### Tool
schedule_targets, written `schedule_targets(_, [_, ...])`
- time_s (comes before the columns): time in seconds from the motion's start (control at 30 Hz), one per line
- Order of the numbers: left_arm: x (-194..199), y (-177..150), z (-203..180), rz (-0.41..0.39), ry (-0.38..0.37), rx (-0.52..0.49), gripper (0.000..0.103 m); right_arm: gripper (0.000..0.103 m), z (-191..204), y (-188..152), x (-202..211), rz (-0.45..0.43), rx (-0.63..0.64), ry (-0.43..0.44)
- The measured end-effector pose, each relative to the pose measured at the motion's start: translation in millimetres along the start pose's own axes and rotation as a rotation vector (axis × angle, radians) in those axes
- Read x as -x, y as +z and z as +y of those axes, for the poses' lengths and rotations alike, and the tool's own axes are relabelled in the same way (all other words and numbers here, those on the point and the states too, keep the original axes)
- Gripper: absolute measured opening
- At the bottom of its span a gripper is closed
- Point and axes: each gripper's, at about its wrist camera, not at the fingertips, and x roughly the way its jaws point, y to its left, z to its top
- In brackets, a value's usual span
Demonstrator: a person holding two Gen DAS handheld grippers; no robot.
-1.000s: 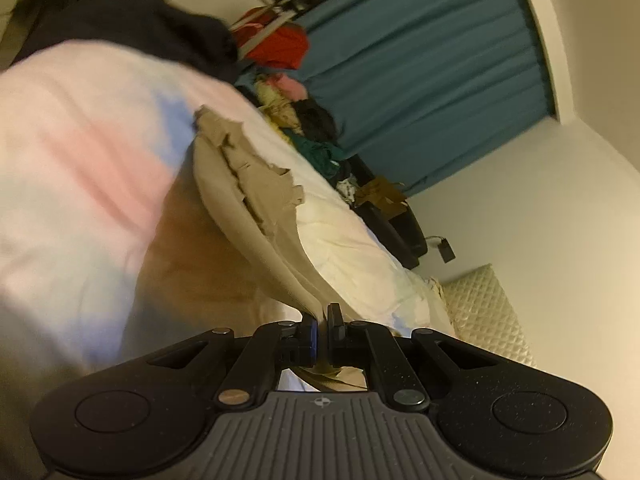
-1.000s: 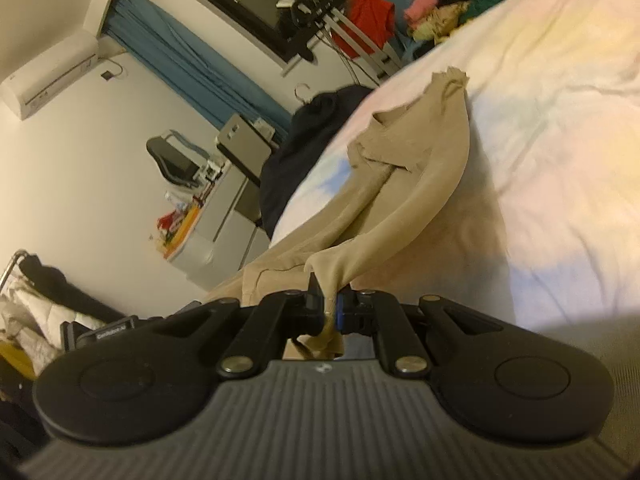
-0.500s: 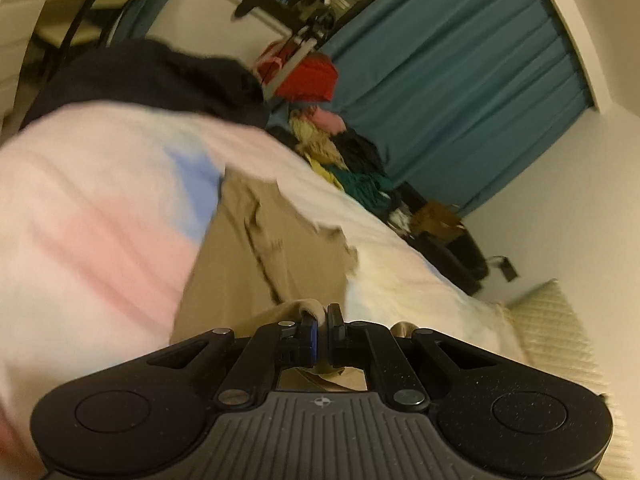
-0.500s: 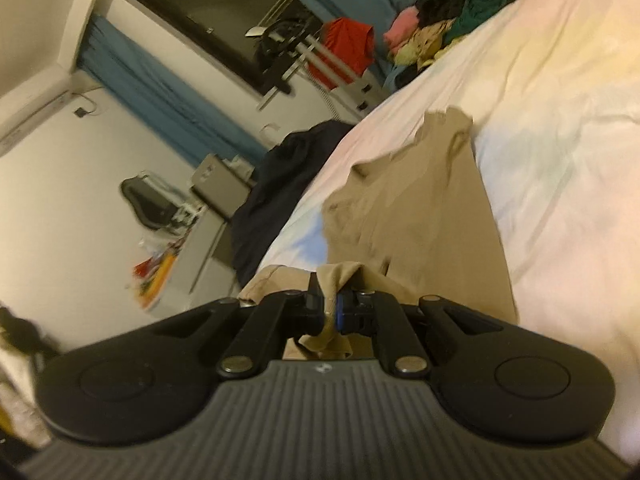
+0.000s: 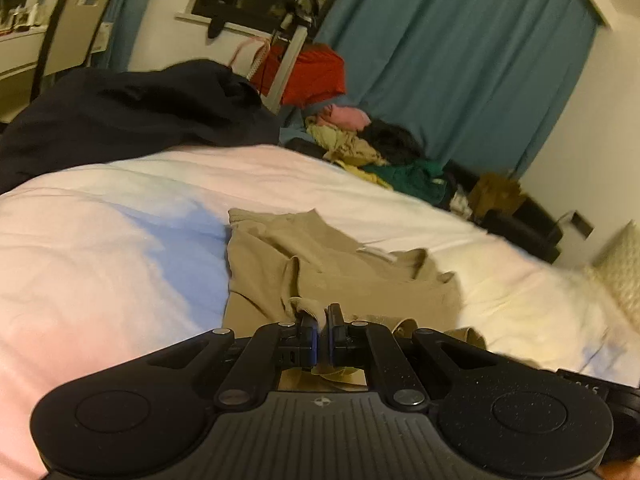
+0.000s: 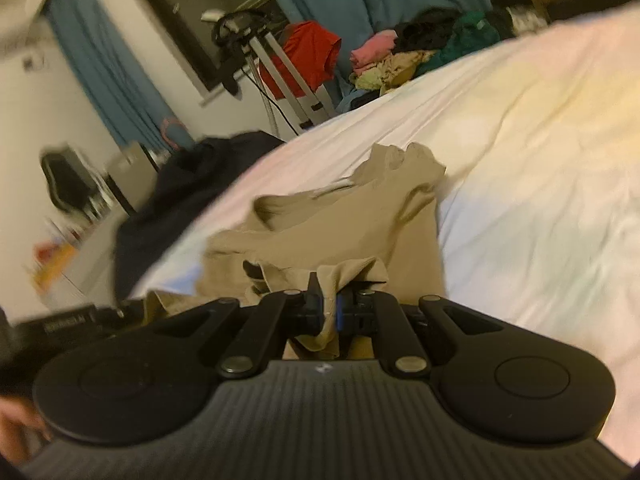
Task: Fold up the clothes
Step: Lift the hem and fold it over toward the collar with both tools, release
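A tan garment [image 5: 320,268] lies on the pastel bedspread [image 5: 100,248], its far part spread flat and rumpled at the far end. My left gripper [image 5: 322,320] is shut on a near edge of the garment, low over the bed. In the right wrist view the same tan garment [image 6: 340,220] stretches away from my right gripper [image 6: 330,304], which is shut on a bunched near edge of it. The other gripper's black body [image 6: 72,320] shows at the left of that view.
A dark navy garment [image 5: 132,108] lies heaped at the bed's far left. A pile of mixed clothes [image 5: 380,152] sits beyond the bed by the teal curtain [image 5: 460,60]. A red garment [image 5: 316,76] hangs on a rack. A quilted pillow [image 5: 616,268] is at right.
Both grippers have come down towards the bed with the garment's edges. The garment, hanging stretched and lifted a second ago, now lies mostly flat on the bedspread.
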Motion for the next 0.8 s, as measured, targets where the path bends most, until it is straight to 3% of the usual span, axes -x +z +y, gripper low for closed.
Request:
schedule_targets(0.13, [-41,-15,5,0.056,0.053,-0.078,0.005,0.009,-2,-7,-32,0.04,0.097,-0.066])
schedule_targets(0.23, [-61,-21,14,0.094,0.066,-0.075,0.006,0.009,-5,-13,-51,0.081,0.144,-0.097])
schedule_targets(0.43, [-60,-24,13,0.095,0.074,-0.103,0.008,0.009,-9,-15,-57,0.102,0.142,-0.103])
schedule_targets(0.57, [-39,-26,4,0.057,0.07,-0.128,0.029,0.011,0,-13,-45,0.084,0.165,-0.122])
schedule_targets(0.63, [-24,-26,-2,0.023,0.061,-0.133,0.044,0.019,8,-13,-32,0.06,0.189,-0.132])
schedule_targets(0.67, [-14,-26,-6,0.005,0.059,-0.146,0.05,0.036,11,-13,-25,0.047,0.202,-0.137])
schedule_targets(0.7, [-3,-26,-11,-0.016,0.057,-0.162,0.055,0.062,15,-13,-19,0.035,0.214,-0.141])
schedule_targets(0.73, [8,-27,-16,-0.036,0.056,-0.179,0.058,0.078,19,-14,-9,0.015,0.229,-0.138])
schedule_targets(0.77, [19,-27,-20,-0.057,0.055,-0.192,0.067,0.1,23,-15,2,-0.011,0.241,-0.13])
schedule_targets(0.8, [31,-28,-23,-0.078,0.054,-0.203,0.078,0.103,28,-17,15,-0.038,0.253,-0.121])
